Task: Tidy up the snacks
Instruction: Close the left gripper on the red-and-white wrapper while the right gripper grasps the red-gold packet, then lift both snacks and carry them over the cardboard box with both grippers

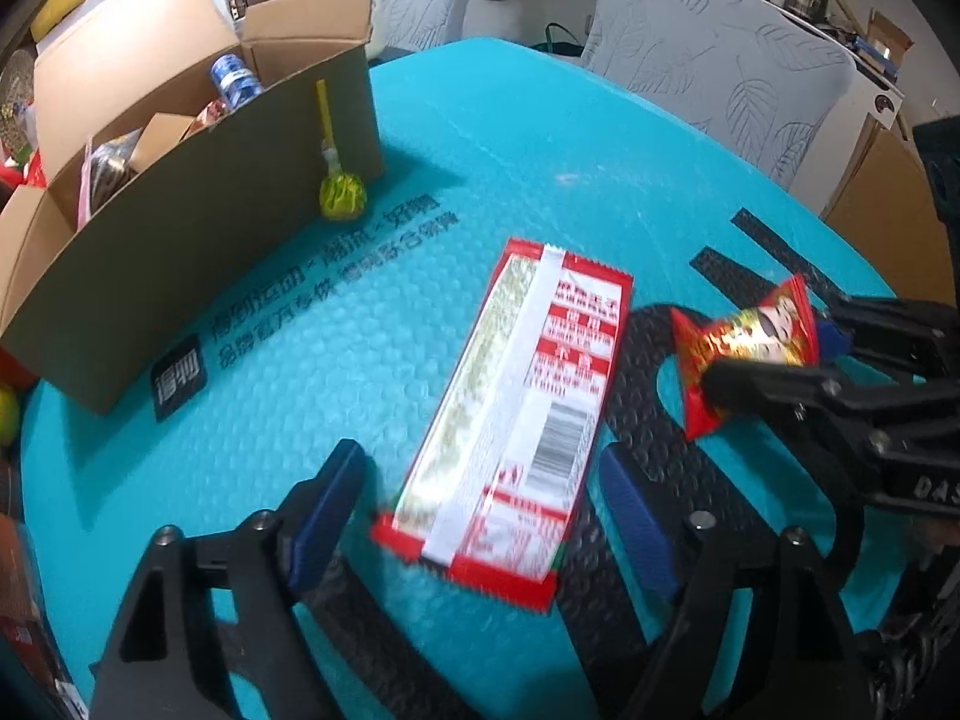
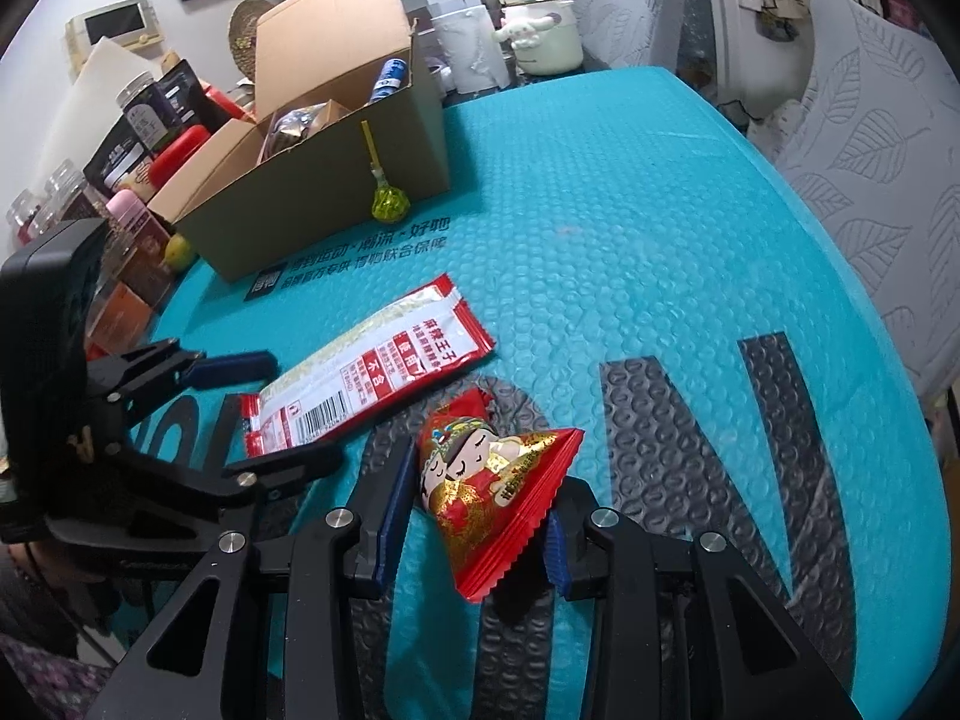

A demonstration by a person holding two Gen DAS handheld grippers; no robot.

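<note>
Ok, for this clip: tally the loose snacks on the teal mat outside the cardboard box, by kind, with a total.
Long red flat packet: 1
Small red cartoon-print pouch: 1
Green lollipop leaning on the box: 1
Total: 3

Teal bubble-wrap table cover (image 2: pixel 600 210), grey chairs (image 1: pixel 720 72) (leaf-patterned)

Even indoor light, slight blur, fisheye-curved edges.
</note>
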